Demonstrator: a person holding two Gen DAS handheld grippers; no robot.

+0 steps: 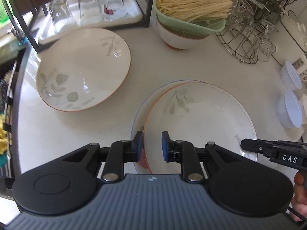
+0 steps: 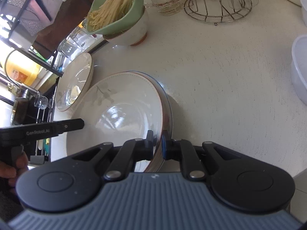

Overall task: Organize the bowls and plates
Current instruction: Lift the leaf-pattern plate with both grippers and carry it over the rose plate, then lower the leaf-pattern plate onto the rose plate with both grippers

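Speckled white stone-look counter point(image 1: 153, 61), matte. On it, big round glazed leaf-print plate point(image 1: 201, 118), brown rim, stacked w/ slight offset on blue-rimmed plate point(image 1: 137, 118). Left of that stack, apart: deep leaf-print plate point(image 1: 82, 69), glossy. Behind stack: white bowl point(image 1: 178, 40) carrying pale-green plastic colander point(image 1: 190, 24) of dry noodles point(image 1: 193, 4). Right-rear of stack: round wire rack point(image 1: 247, 44). Left gripper point(image 1: 152, 145): blue pads narrowly apart astride top plate's rim, not pressing. Right gripper point(image 2: 157, 147): clamped on top plate's near rim.
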